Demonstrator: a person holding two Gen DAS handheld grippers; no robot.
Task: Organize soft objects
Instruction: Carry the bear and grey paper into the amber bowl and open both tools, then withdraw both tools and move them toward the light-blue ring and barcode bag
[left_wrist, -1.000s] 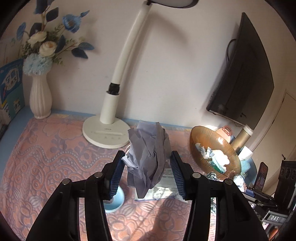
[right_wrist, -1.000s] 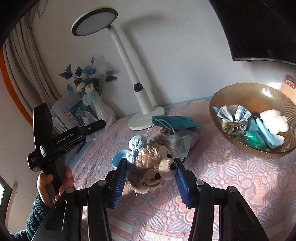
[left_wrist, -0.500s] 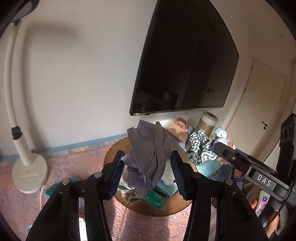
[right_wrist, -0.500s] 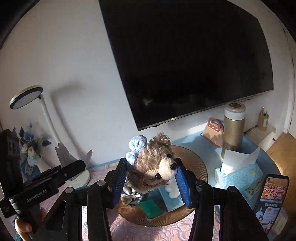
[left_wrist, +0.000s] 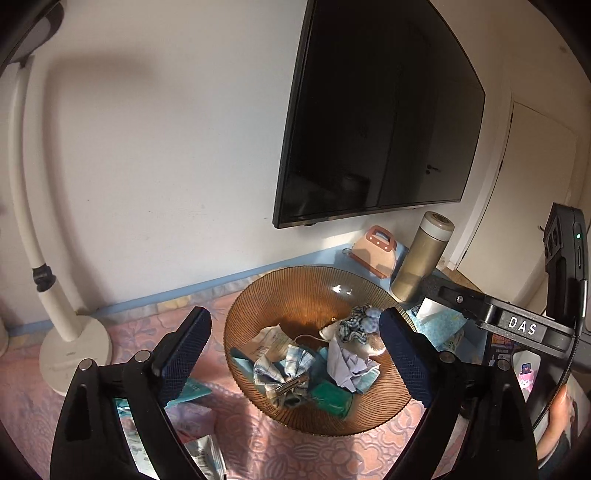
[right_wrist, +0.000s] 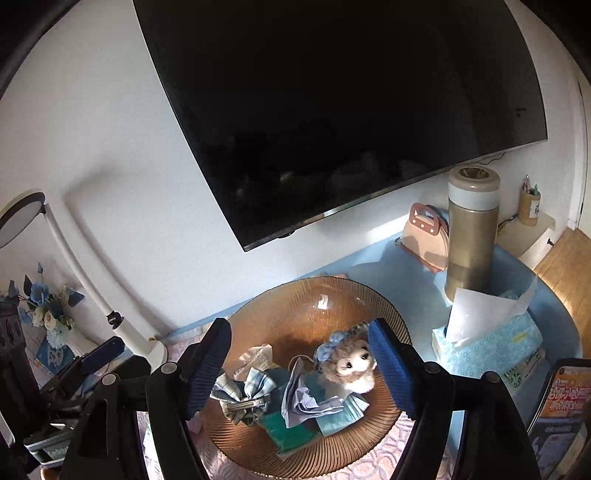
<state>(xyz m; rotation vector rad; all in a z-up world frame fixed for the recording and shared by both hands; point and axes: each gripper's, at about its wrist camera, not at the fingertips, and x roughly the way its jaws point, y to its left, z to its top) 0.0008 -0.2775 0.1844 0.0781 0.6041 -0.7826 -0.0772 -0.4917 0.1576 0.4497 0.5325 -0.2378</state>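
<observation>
My left gripper (left_wrist: 295, 354) hovers over an amber ribbed bowl (left_wrist: 314, 273), its jaws opening wide with nothing between them. A crumpled grey-lilac cloth (left_wrist: 347, 365) lies in the bowl below. My right gripper (right_wrist: 299, 365) is above the same bowl (right_wrist: 295, 290), its jaws also opening. The brown plush dog (right_wrist: 351, 367) with a blue bow lies loose in the bowl, close to the right finger, beside the grey cloth (right_wrist: 299, 397). A plaid bow (right_wrist: 243, 387), a green pouch (right_wrist: 284, 428) and a light blue mask (right_wrist: 340, 411) also lie inside.
A gold thermos (right_wrist: 471, 240), a pink purse (right_wrist: 424, 236) and a blue tissue box (right_wrist: 487, 339) stand right of the bowl. A white desk lamp (left_wrist: 74, 343) stands to the left on the pink patterned mat (left_wrist: 258, 443), with loose packets (left_wrist: 207, 456) in front. A wall TV (left_wrist: 380, 122) hangs above.
Both grippers swung right from the mat to above the bowl. Their jaws then spread, letting go of the grey cloth and the plush dog, which now lie in the bowl.
</observation>
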